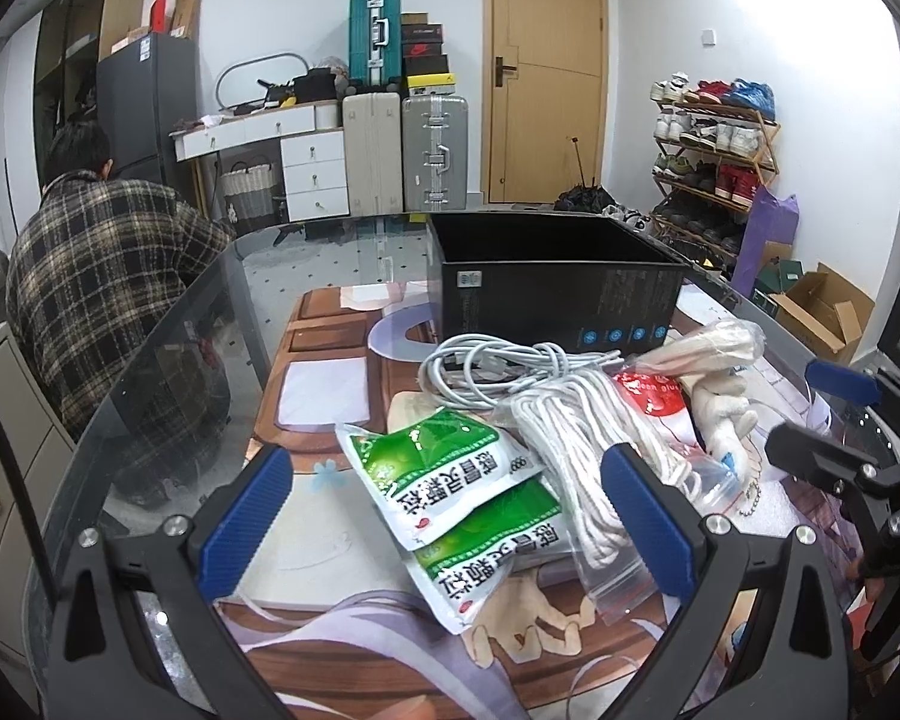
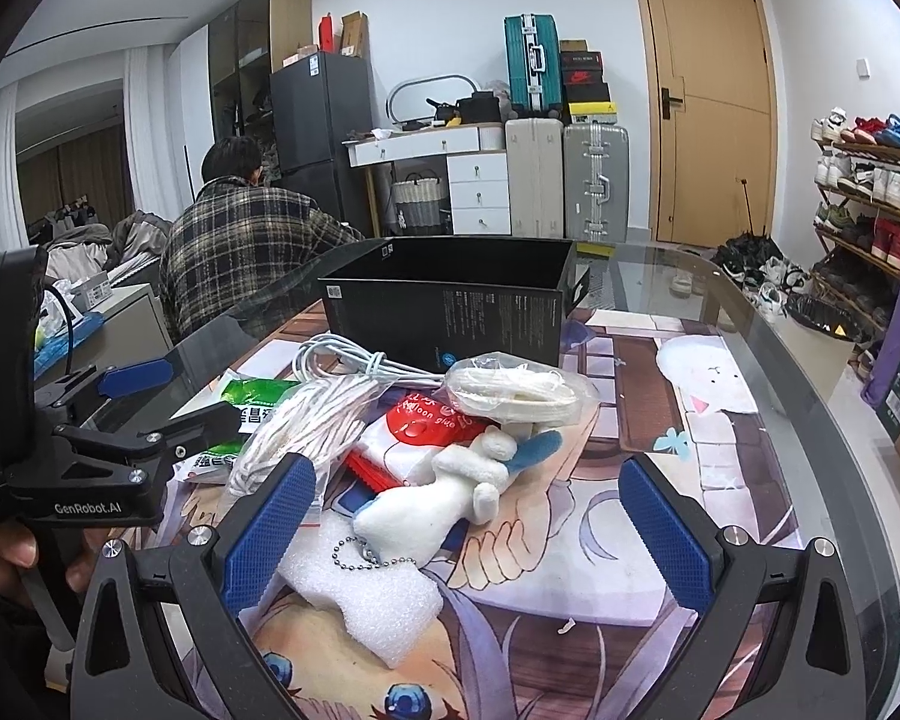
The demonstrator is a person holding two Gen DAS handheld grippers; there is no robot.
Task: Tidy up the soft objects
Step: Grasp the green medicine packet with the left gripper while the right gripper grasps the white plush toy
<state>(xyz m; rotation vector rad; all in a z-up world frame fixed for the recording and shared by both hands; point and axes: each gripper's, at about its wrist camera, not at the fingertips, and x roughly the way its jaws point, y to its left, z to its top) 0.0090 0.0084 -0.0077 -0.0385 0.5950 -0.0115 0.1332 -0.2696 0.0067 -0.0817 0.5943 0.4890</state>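
The plush toy (image 2: 450, 495) is seen in front of the black box (image 2: 450, 312), lengthwise between the spread, empty fingers of the right gripper (image 2: 468, 534); the left gripper (image 1: 450, 510), likewise released, is framed around green sachets (image 1: 450, 480).

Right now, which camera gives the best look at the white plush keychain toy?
The right wrist view: the plush toy lies whole between its open fingers, bead chain visible. The left wrist view shows only a cropped part behind the bagged rope.

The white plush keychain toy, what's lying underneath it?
The plush toy rests on a white foam sheet at its near end and on a red-and-white packet farther back. Its ball chain drapes on the foam. Whatever lies beneath the packet is hidden.
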